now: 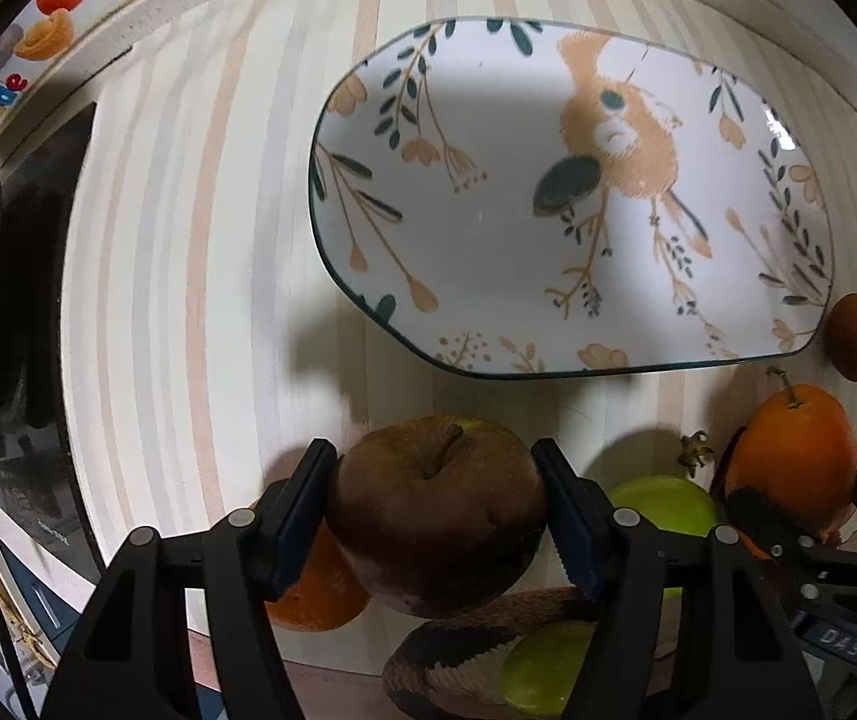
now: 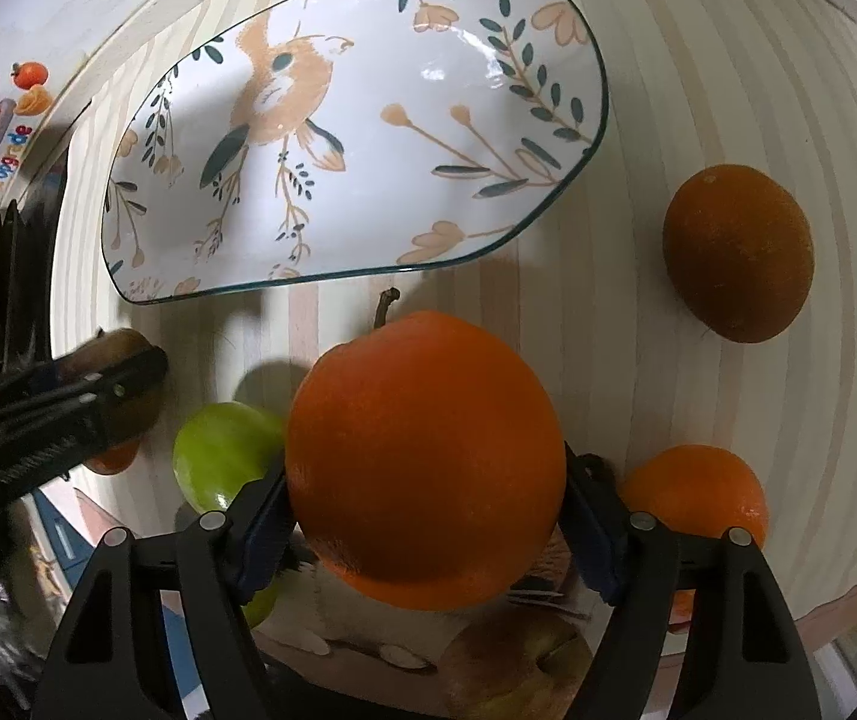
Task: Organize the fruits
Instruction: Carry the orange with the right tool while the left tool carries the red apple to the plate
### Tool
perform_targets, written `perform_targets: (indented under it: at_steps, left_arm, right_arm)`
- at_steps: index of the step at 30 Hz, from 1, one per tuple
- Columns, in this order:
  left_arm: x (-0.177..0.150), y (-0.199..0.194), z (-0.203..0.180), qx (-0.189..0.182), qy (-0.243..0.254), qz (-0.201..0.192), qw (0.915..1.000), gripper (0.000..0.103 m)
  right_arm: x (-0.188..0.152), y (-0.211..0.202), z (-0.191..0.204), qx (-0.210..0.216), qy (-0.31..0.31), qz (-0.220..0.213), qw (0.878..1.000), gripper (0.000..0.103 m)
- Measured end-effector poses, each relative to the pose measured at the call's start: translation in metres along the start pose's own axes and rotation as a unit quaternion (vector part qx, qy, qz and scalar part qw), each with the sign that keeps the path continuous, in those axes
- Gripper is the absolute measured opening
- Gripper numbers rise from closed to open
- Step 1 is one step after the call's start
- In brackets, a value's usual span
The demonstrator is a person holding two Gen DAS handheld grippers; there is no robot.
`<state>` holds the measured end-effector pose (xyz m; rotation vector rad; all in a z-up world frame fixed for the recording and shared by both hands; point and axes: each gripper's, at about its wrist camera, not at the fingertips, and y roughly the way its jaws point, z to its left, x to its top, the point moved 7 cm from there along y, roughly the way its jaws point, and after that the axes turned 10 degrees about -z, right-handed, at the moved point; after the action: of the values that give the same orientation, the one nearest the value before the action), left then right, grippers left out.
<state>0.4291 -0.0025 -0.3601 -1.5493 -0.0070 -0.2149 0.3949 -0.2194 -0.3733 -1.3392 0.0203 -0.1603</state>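
Plate (image 1: 368, 192): interior bare, open from above. Striped table (image 1: 188, 300) to the plate's left: bare, passable. Near edge of plate: crowded by 1 green fruit (image 1: 662, 501) and 1 orange (image 2: 692, 492). Brown fruit (image 2: 737, 252): sat just beside the plate's right end, narrowing that side. Dark clutter (image 1: 14, 300) lined the table's far-left edge.

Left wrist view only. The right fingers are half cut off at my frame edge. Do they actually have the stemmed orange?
Observer: Yes. The right gripper has both pads pressed on the sides of the stemmed orange.
Operator: Brown fruit by the plate, touching the rim?
Observer: No. The brown fruit lies apart from the plate, with striped surface showing between them.
Operator: Anything hidden past the right gripper?
Observer: A smaller orange, just beyond the finger on the picture's right.
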Motion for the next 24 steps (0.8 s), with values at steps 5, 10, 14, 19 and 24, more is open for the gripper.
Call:
perform_targets:
  at_steps: [5,10,14,19,24]
  left_arm:
    - [0.002,-0.027,-0.004,-0.010,0.006,-0.013,0.9998,0.065]
    - [0.009,-0.057,-0.005,-0.040,0.000,-0.024,0.9989,0.065]
    - [0.029,-0.091,-0.008,-0.074,-0.006,-0.042,0.9963,0.065]
    - [0.065,-0.106,-0.036,-0.092,-0.012,-0.062,0.9937,0.065]
    - [0.112,-0.061,-0.053,-0.088,-0.031,-0.041,0.9948,0.065]
  right_arm:
    - [-0.011,-0.007,0.001,0.007,-0.001,-0.009,1.000,0.079]
    - [-0.011,-0.022,0.005,0.029,0.008,-0.023,0.999,0.079]
    - [0.001,-0.047,0.015,0.056,0.014,-0.045,0.997,0.079]
    - [0.043,-0.067,0.025,0.070,0.012,-0.075,0.995,0.079]
    - [0.096,-0.063,0.017,0.051,0.010,-0.088,0.995,0.079]
